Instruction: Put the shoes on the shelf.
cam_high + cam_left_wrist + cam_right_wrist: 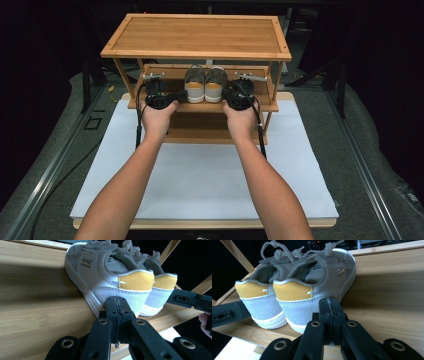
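A pair of grey-and-white sneakers with yellow heel tabs stands side by side, heels toward me, on the middle shelf (260,106) of a bamboo shoe rack. My left gripper (182,94) lies on that shelf beside the left sneaker (194,85). Its jaws are shut and empty, the tip (117,304) right at that shoe's (110,277) heel. My right gripper (226,95) is on the other side of the right sneaker (215,85). It is shut as well, its tip (331,305) against that shoe's (312,290) heel corner. Whether either tip touches suede I cannot tell.
The rack's top shelf (197,35) overhangs the shoes, and a lower shelf (200,132) sits under my hands. Slanted side posts (272,82) frame the middle shelf. The rack stands at the far end of a white board (200,180). Cables (261,135) trail from both grippers.
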